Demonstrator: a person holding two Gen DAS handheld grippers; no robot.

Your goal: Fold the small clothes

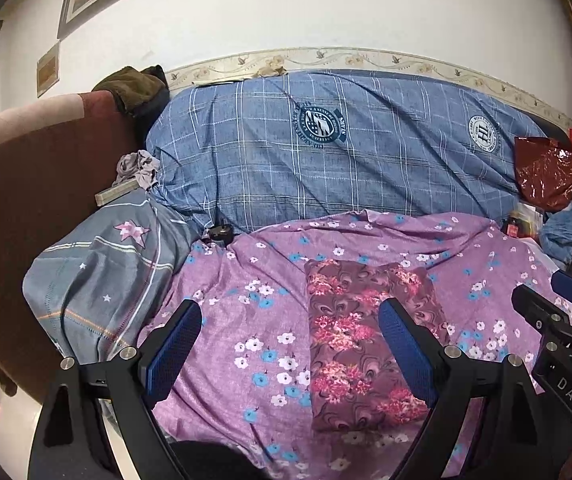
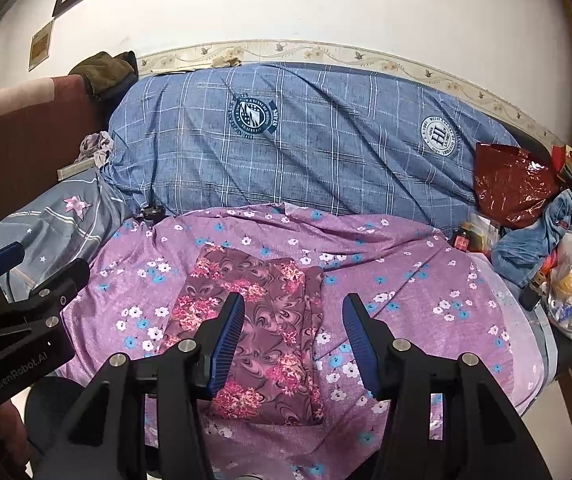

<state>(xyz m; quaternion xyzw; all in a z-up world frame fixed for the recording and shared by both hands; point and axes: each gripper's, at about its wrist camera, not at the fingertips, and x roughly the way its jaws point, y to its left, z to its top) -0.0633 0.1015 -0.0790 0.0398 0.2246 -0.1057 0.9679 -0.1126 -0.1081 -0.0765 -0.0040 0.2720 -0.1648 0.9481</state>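
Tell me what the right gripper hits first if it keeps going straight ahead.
Probably the folded floral garment: the open right gripper points down over its right half, on the purple sheet. Depth is unclear, so the sheet beside that edge is possible.

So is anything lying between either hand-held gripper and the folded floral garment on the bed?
Nothing visible. The garment lies flat on the purple sheet with nothing on it. The right hand-held gripper is open just above it, and the left hand-held gripper is open beside it. The bags and clothes sit off at the bed's far edge.
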